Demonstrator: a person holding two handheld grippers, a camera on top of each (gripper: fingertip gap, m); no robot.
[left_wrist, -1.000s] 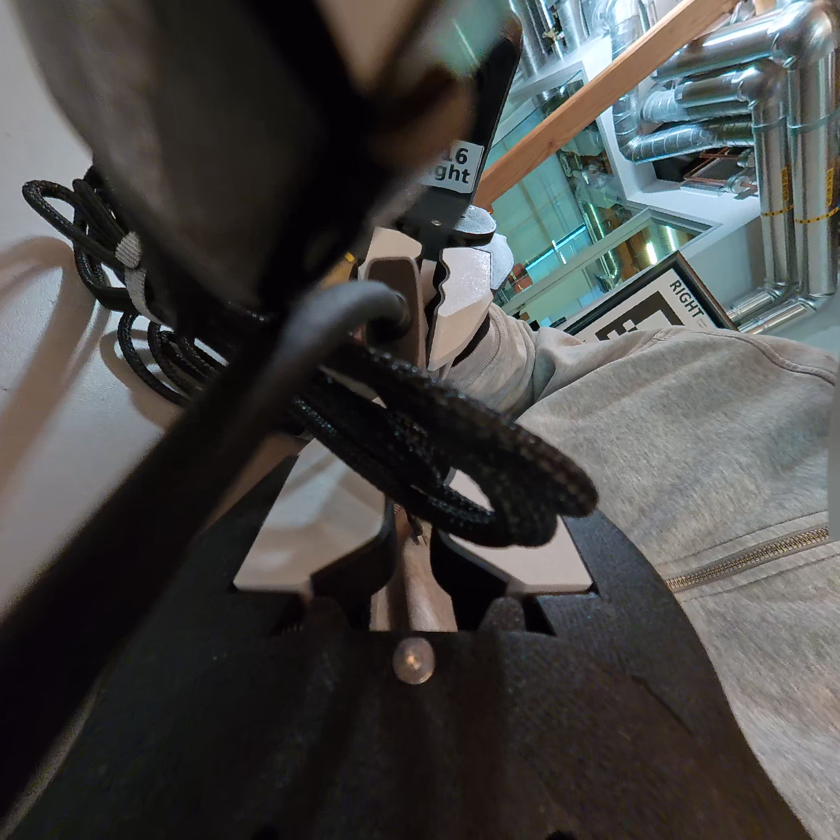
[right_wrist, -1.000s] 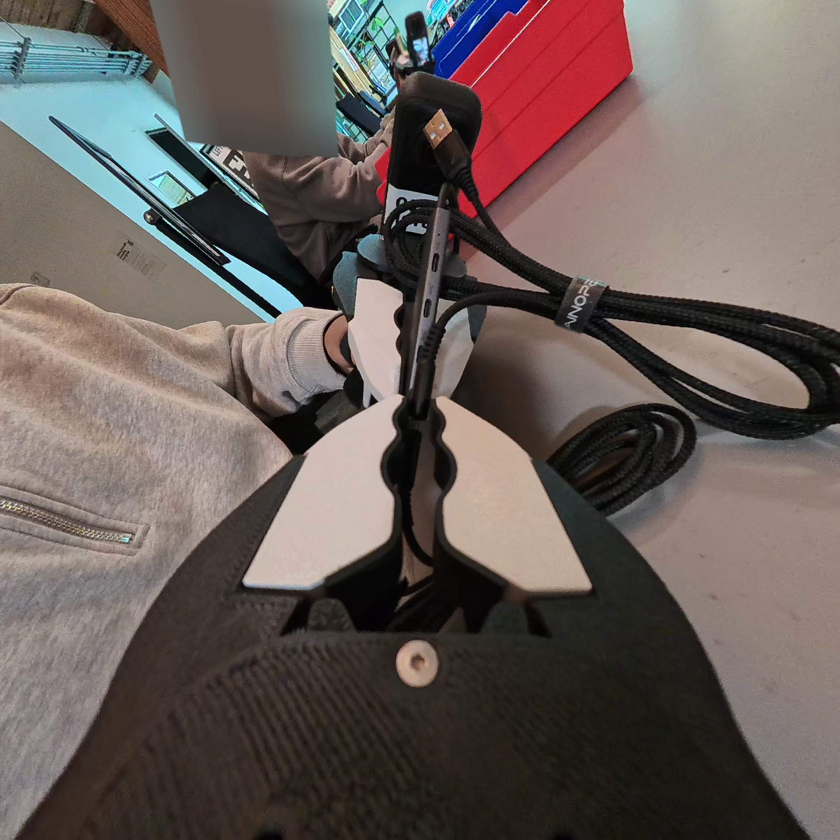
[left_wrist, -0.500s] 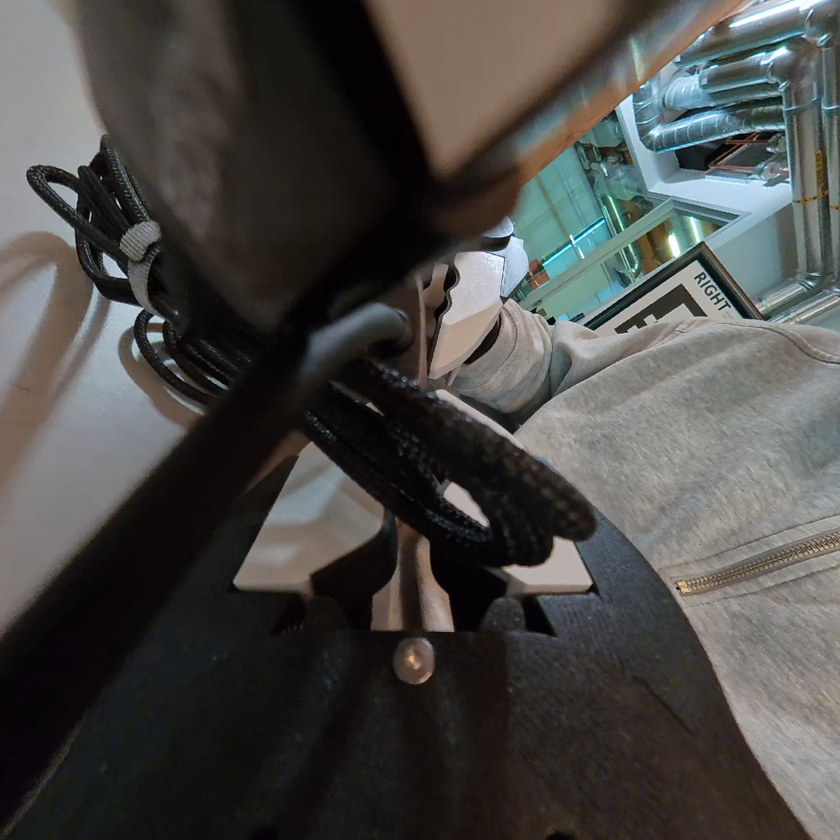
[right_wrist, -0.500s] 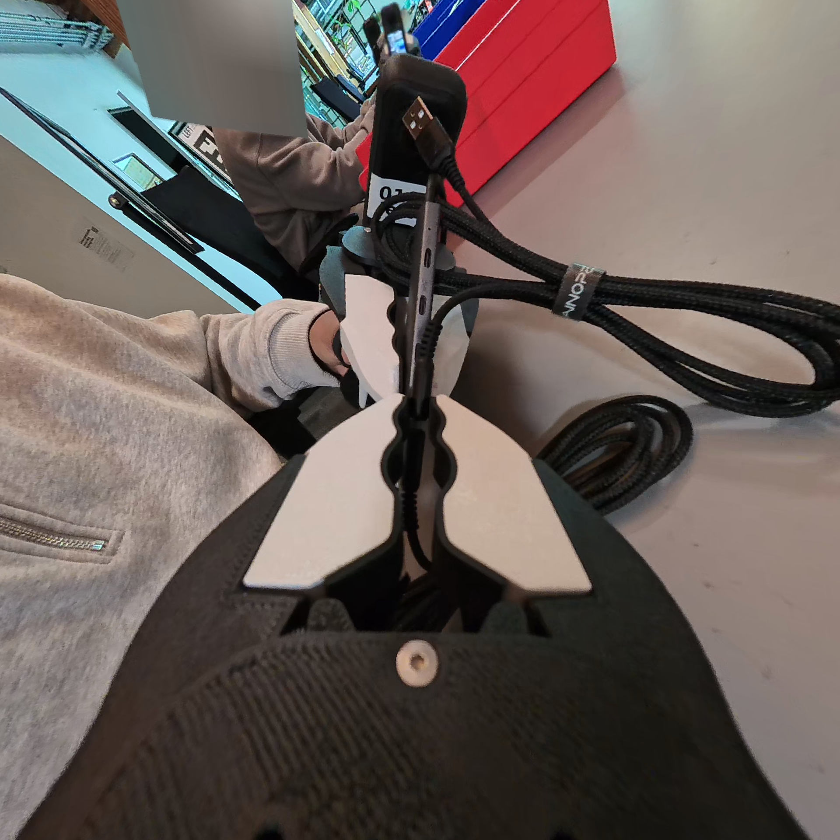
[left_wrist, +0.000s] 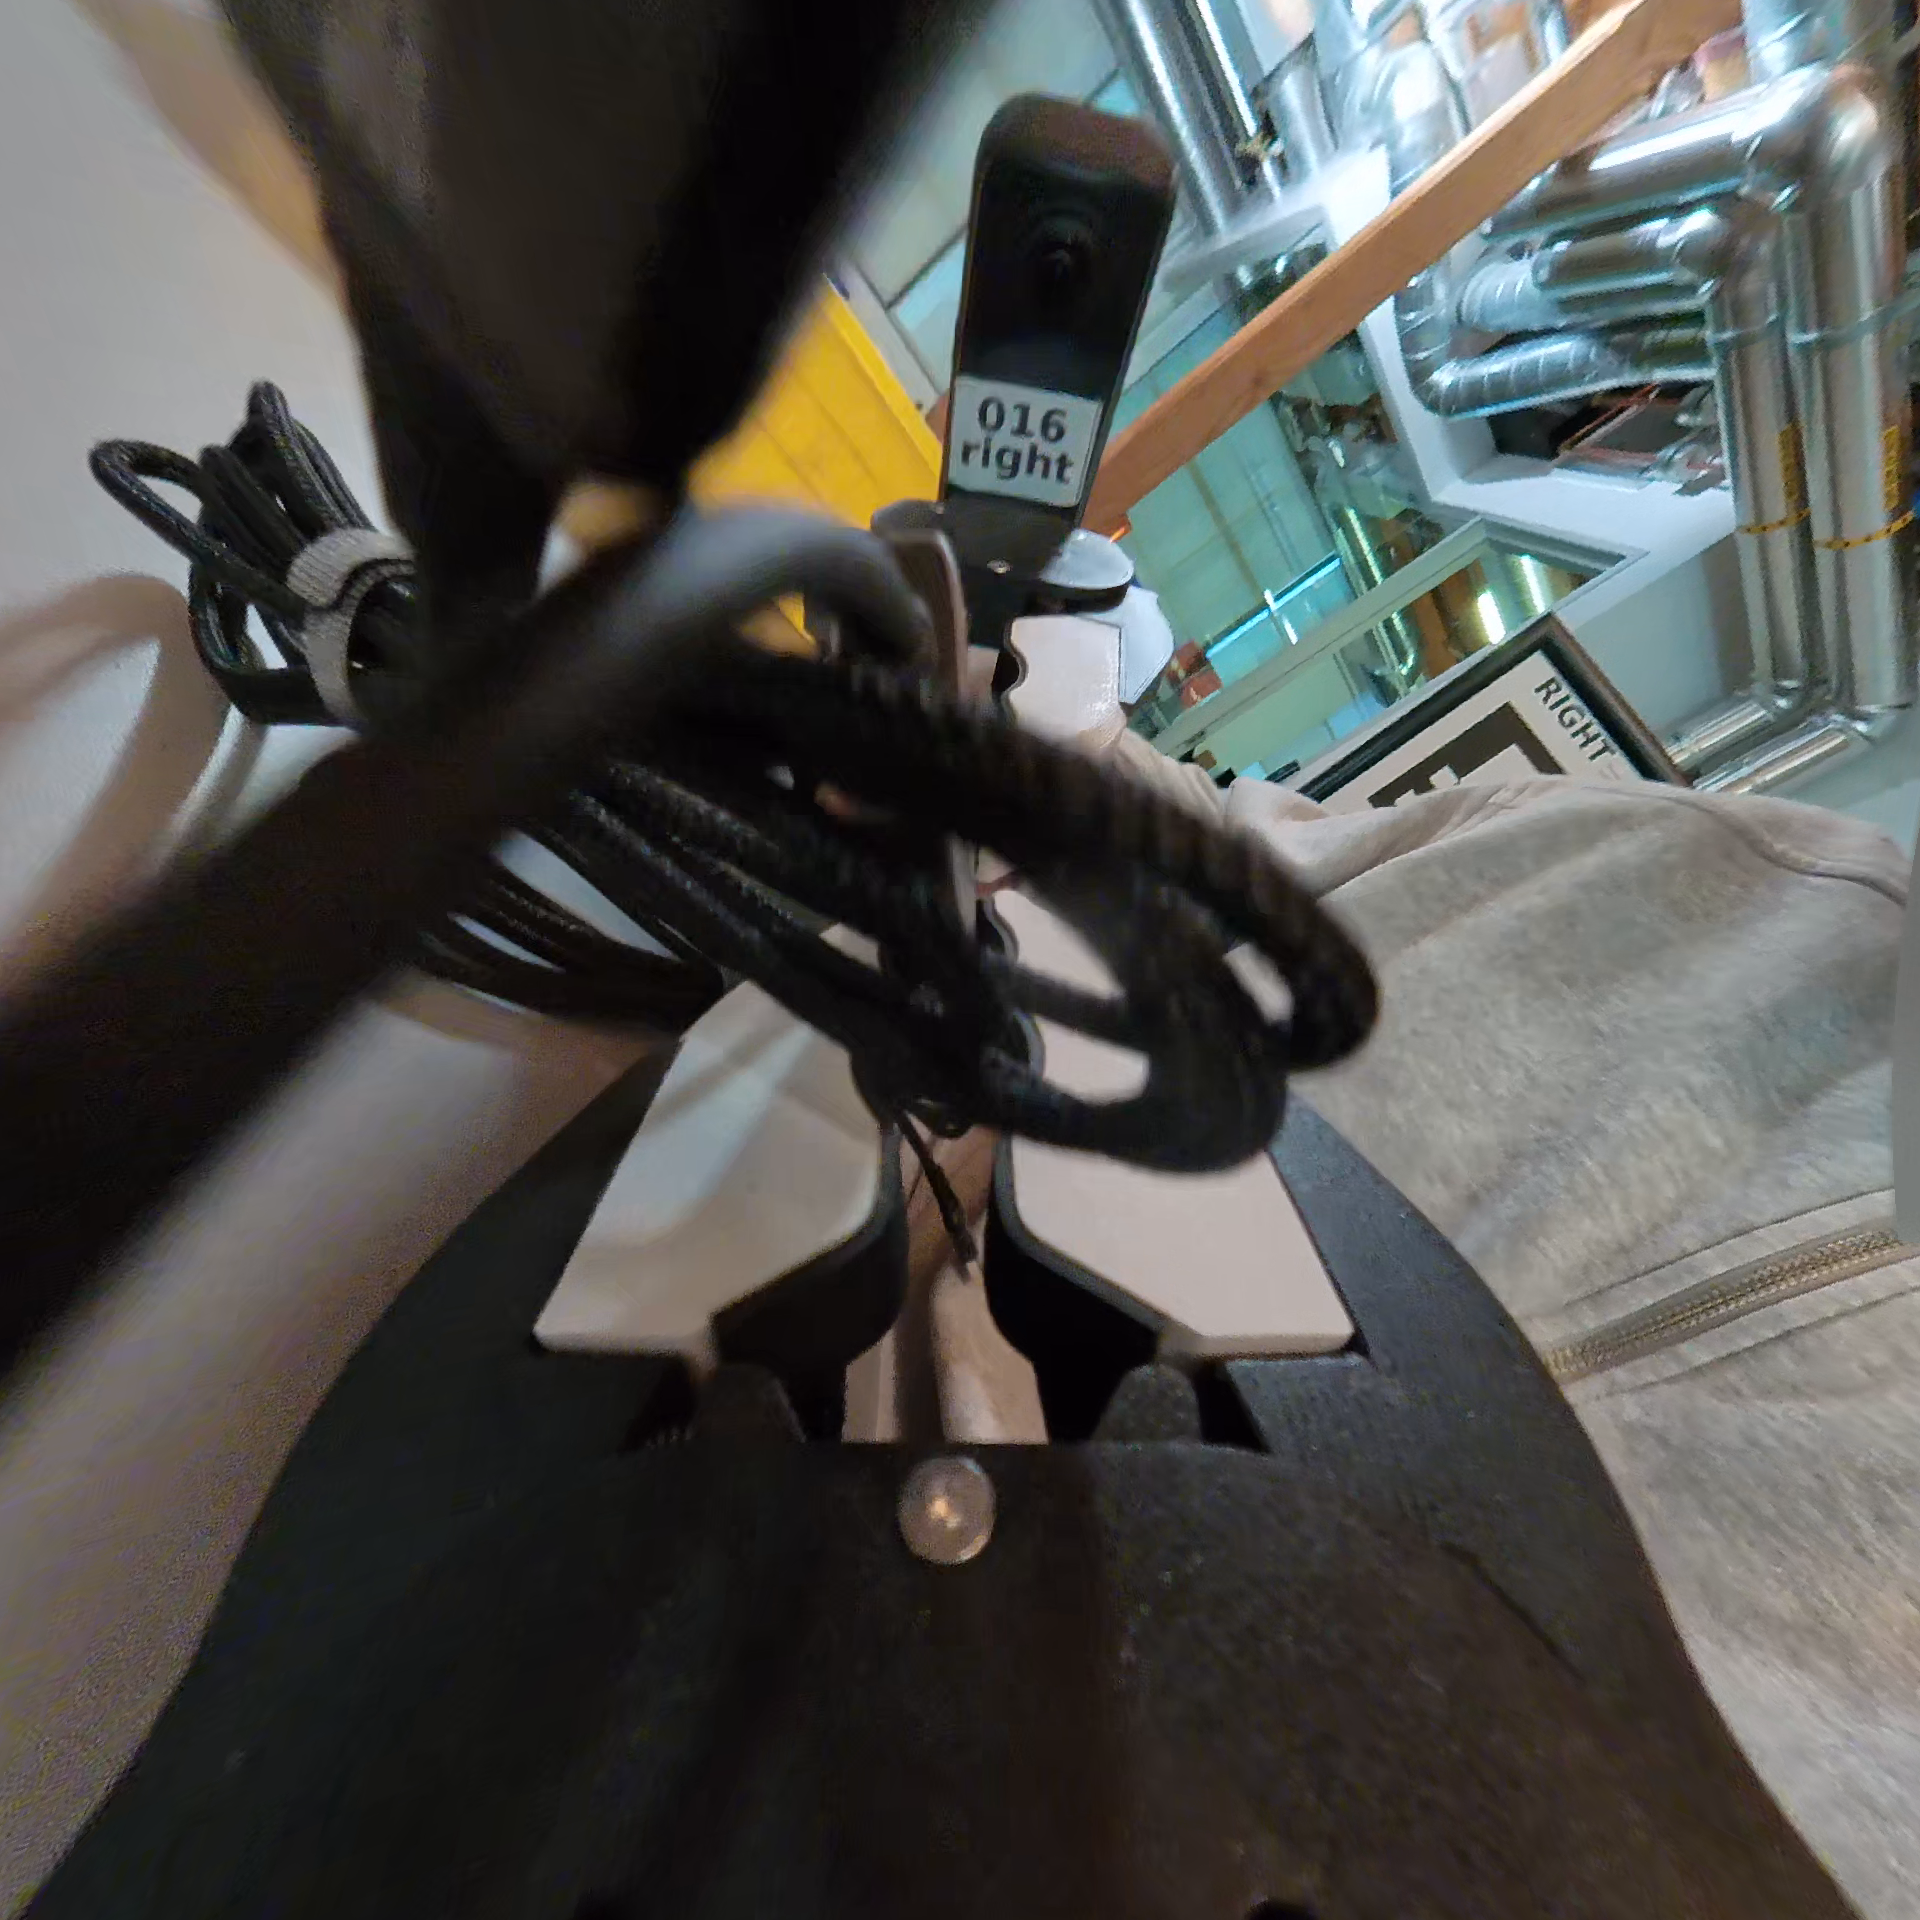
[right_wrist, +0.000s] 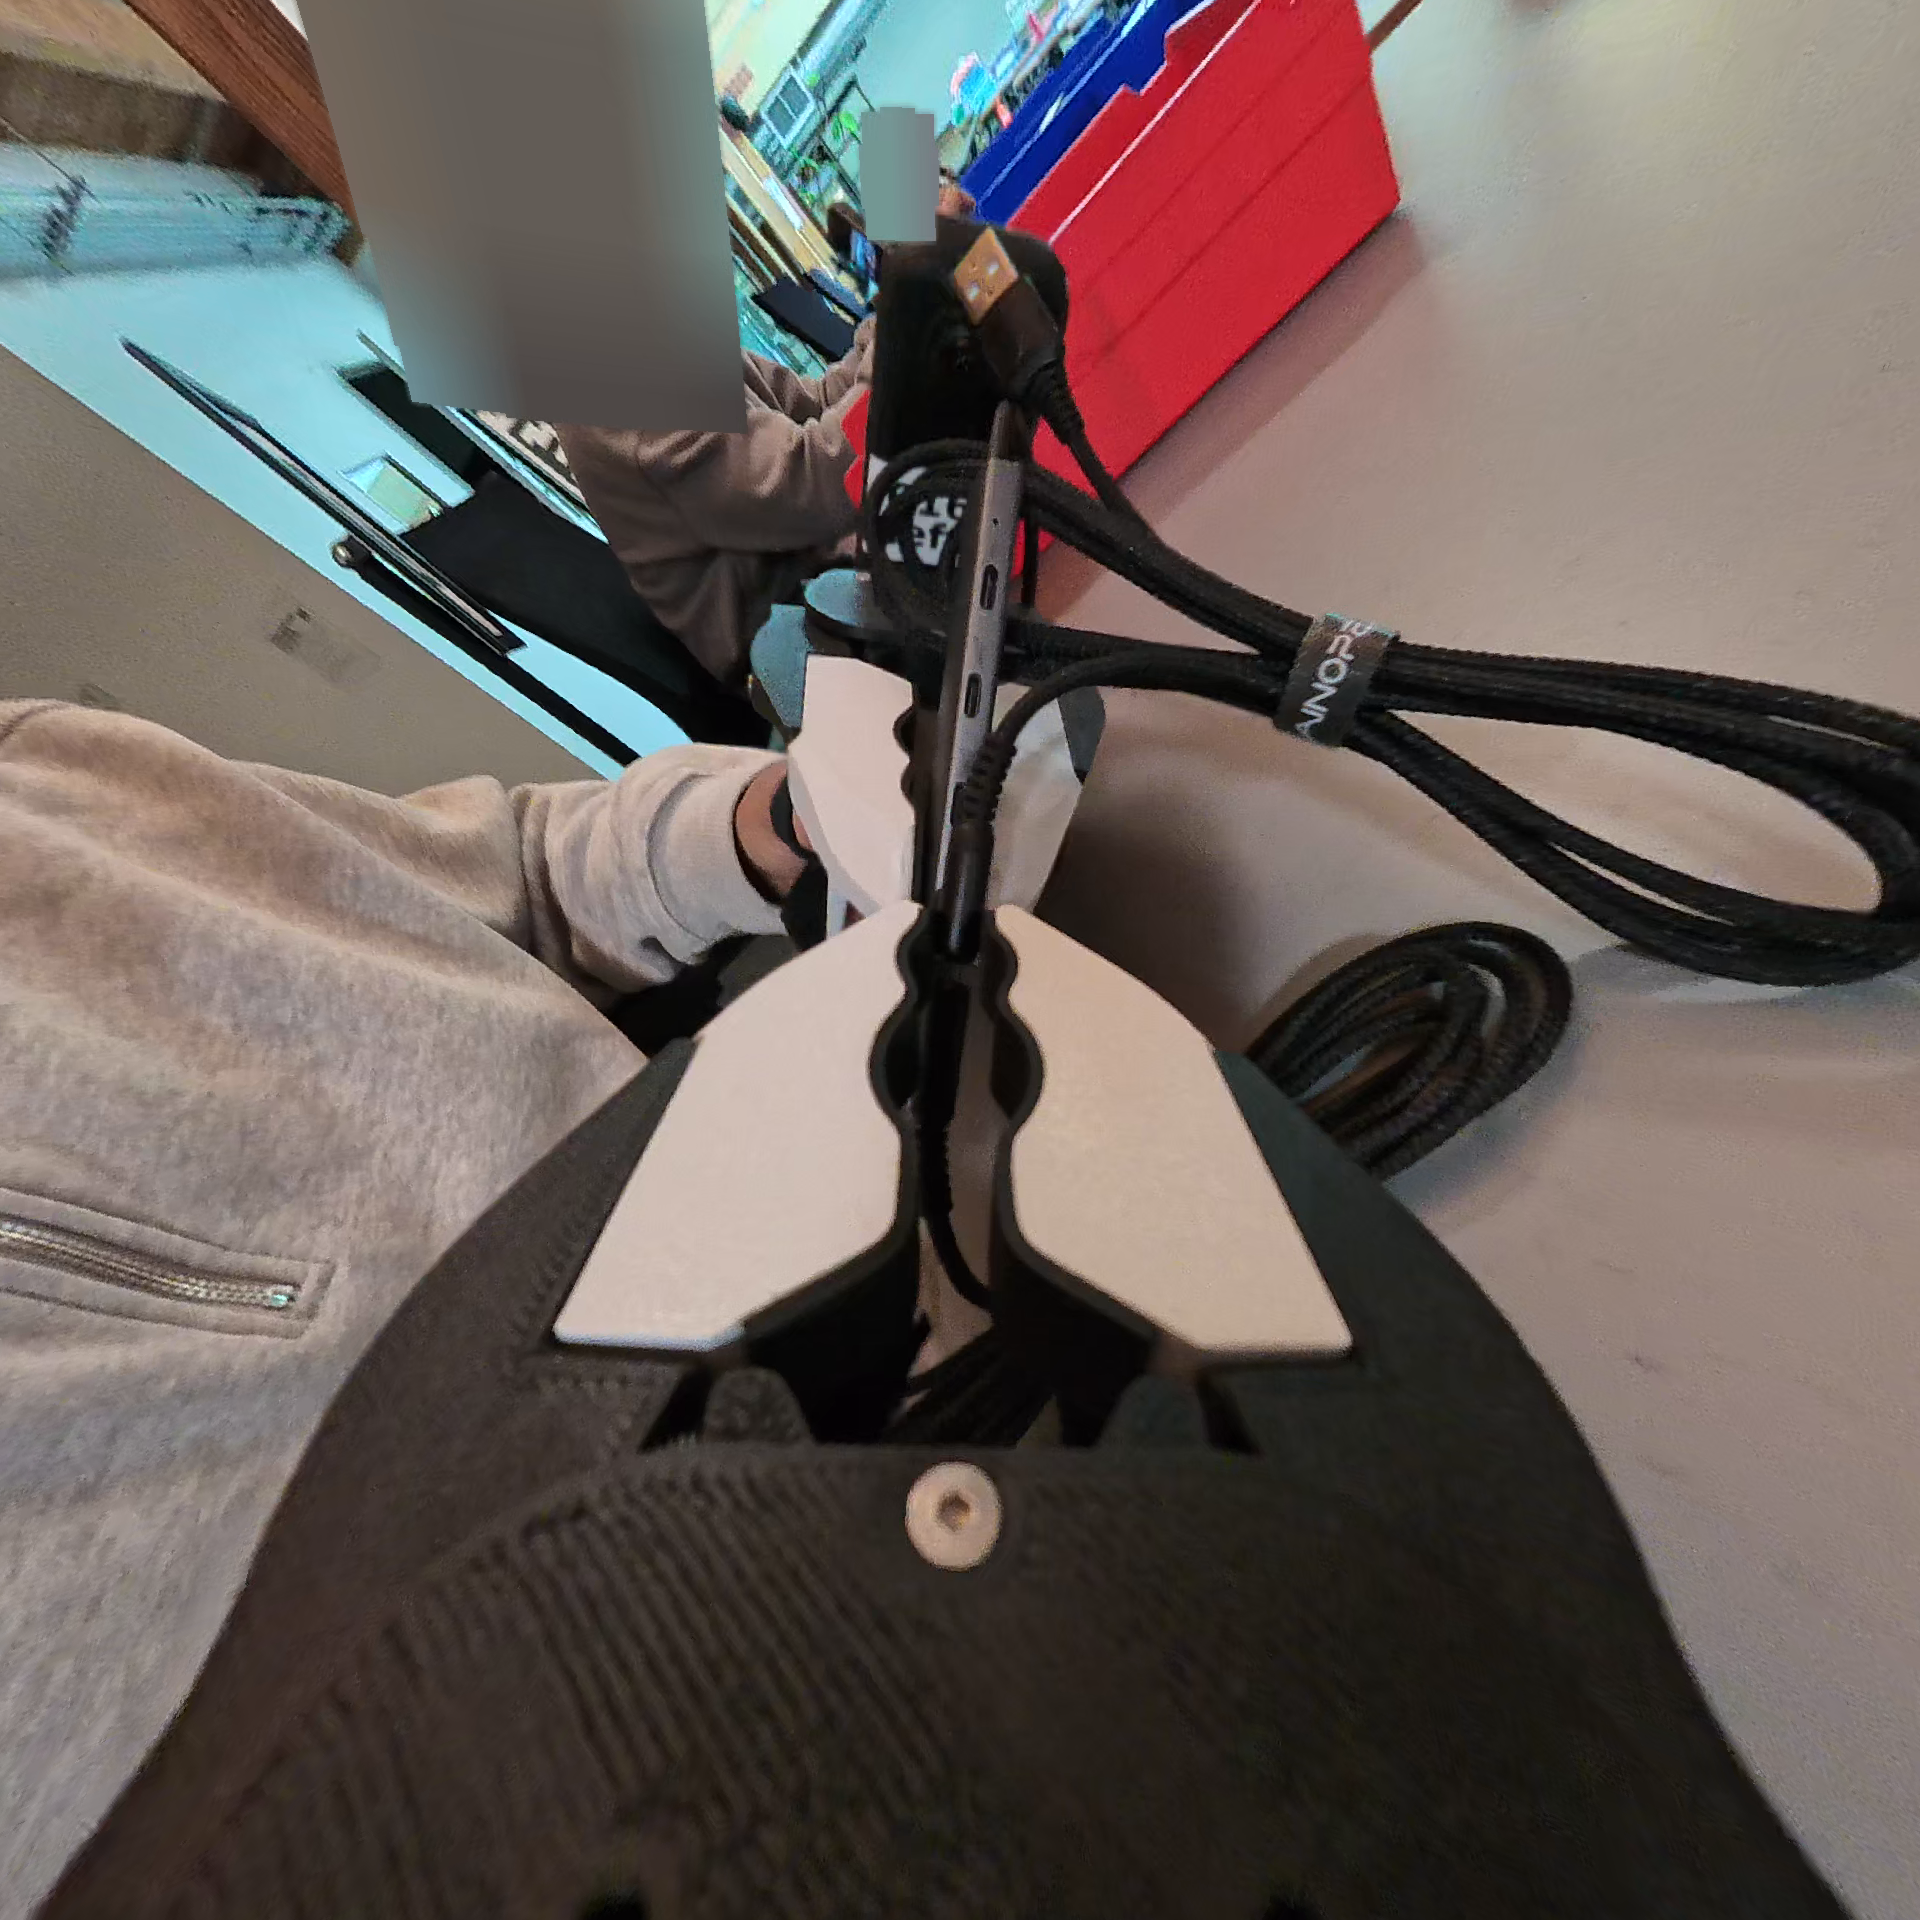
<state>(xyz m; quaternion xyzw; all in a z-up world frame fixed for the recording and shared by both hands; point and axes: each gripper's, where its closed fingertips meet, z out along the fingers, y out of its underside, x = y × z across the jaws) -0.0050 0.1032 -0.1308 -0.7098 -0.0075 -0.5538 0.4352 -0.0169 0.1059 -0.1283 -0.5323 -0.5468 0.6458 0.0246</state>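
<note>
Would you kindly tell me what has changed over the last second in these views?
In the left wrist view, a dark blurred shape near the lens swung left, uncovering the right hand-held gripper. It and the left hand-held gripper stay shut on the grey hub; the cable bundle is unmoved.

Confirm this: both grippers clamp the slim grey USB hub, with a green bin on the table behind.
Not green: the bin is red, as the right wrist view shows. The rest holds: the right gripper and the left gripper both clamp the slim grey USB hub.
</note>
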